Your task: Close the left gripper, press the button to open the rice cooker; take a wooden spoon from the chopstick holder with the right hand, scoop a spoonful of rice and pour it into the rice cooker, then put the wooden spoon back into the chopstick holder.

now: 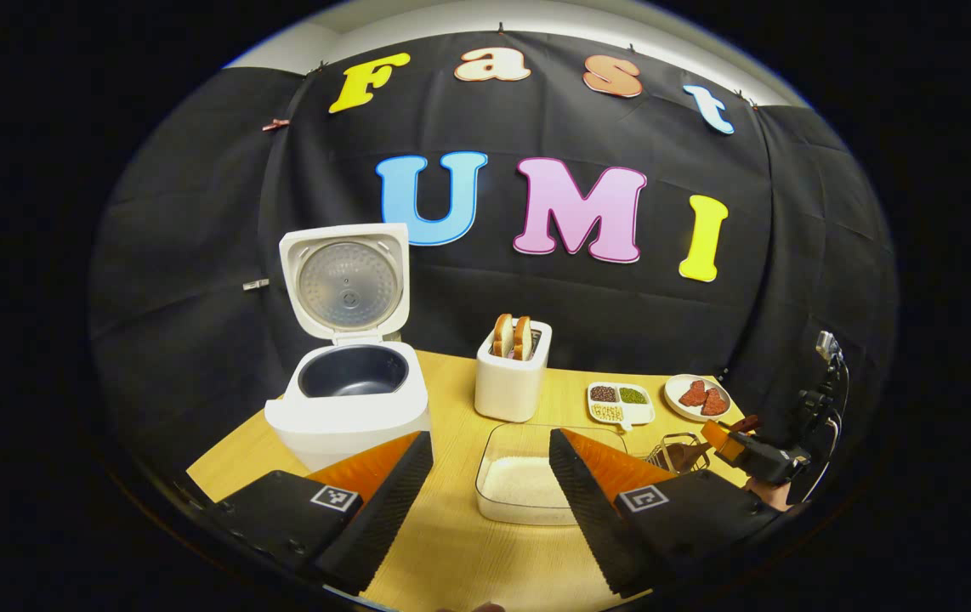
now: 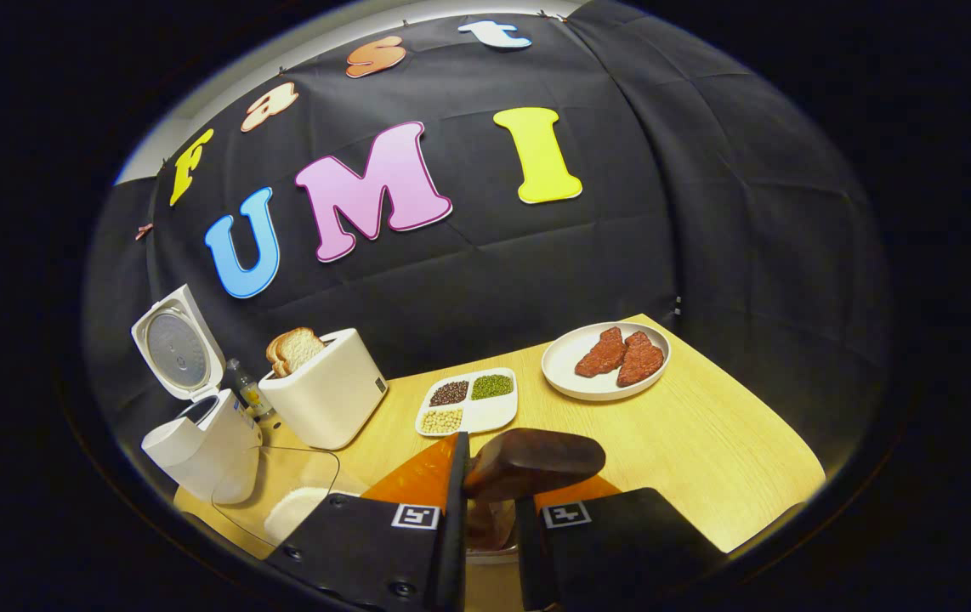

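Left gripper view: my left gripper [image 1: 490, 476] sits low over the tabletop [image 1: 451, 552], fingers spread wide, gripping nothing. Rice cooker [image 1: 349, 399] is ahead-left, lid already up, dark inner pot exposed, so I judge the button step done. Clear container of rice [image 1: 528, 480] lies just ahead between my fingertips, a shallow white layer in it. Toaster [image 1: 513, 378] with bread stands behind it, sectioned dish of beans [image 1: 619, 403] and plate of meat [image 1: 696, 398] further right. At the far right I see the right gripper [image 1: 728, 438] over the wire chopstick holder [image 1: 679, 452], a dark handle tip beside its fingers. Right gripper view: right gripper [image 2: 490, 501] has its fingers drawn close on the wooden spoon [image 2: 532, 463]; the dark rounded end sticks up between them, with the holder rim below, largely hidden. Both fingers look pressed on the shaft, so I read it as gripped. Handling guess: the spoon is light, rigid and smooth, so it could twist or slip in a narrow pinch; hold mid-handle, squarely, so the bowl stays level once loaded. Rice is loose and spills on any tilt. The container looks light and may slide when I dig in. Rice cooker shows at left in this view, lid up.
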`<state>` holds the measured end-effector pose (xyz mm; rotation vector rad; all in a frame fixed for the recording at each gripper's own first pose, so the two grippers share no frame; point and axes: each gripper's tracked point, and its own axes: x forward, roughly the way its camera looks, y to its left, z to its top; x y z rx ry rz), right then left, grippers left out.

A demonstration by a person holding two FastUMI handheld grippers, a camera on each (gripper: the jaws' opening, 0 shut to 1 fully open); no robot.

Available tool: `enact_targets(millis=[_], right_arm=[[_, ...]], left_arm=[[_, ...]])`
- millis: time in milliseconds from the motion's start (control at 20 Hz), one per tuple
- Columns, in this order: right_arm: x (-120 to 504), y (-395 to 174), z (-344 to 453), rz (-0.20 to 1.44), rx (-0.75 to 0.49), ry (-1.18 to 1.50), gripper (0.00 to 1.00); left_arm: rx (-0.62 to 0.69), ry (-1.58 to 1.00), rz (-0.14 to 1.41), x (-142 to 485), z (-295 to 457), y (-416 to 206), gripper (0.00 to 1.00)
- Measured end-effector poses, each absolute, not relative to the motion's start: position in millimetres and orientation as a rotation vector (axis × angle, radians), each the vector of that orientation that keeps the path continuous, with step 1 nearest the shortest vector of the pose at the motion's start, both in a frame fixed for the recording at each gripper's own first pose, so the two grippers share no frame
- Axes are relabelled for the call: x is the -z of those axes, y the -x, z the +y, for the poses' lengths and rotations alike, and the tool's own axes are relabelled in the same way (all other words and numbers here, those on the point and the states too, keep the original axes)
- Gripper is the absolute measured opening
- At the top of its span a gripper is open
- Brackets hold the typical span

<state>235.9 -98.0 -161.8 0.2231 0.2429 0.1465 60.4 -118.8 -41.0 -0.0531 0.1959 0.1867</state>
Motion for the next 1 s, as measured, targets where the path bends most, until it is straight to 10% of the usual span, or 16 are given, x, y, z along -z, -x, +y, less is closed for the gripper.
enact_targets(millis=[1000], right_arm=[[17, -213, -15, 0.163, -0.268, -0.129, 0.08]], left_arm=[[-0.206, 0.194, 0.141, 54, -29, -19, 0.96]])
